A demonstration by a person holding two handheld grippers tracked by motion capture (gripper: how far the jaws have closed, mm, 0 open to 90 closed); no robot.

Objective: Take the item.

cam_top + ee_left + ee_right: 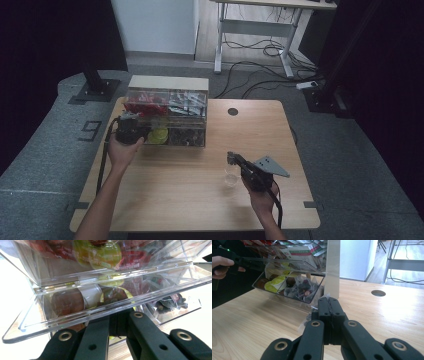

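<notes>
Up at the front left of the bench (200, 200), the left tongs (131, 131) meet the clear acrylic organizer box (167, 117); their jaws are pressed together on the edge of its transparent flap (100, 312), lifted just above them. Beyond that flap sit a brown capsule (67, 301) and yellow-green jelly cups (105, 252). Nearer the person, the right tongs (235, 161) are closed on a small clear packet (312, 315), which hangs just ahead of their tips above the wood. Past those tips stands the organizer's lower tray (287, 288), holding dark wrapped sachets (302, 291). The left hand (220, 266) shows far off to their left.
</notes>
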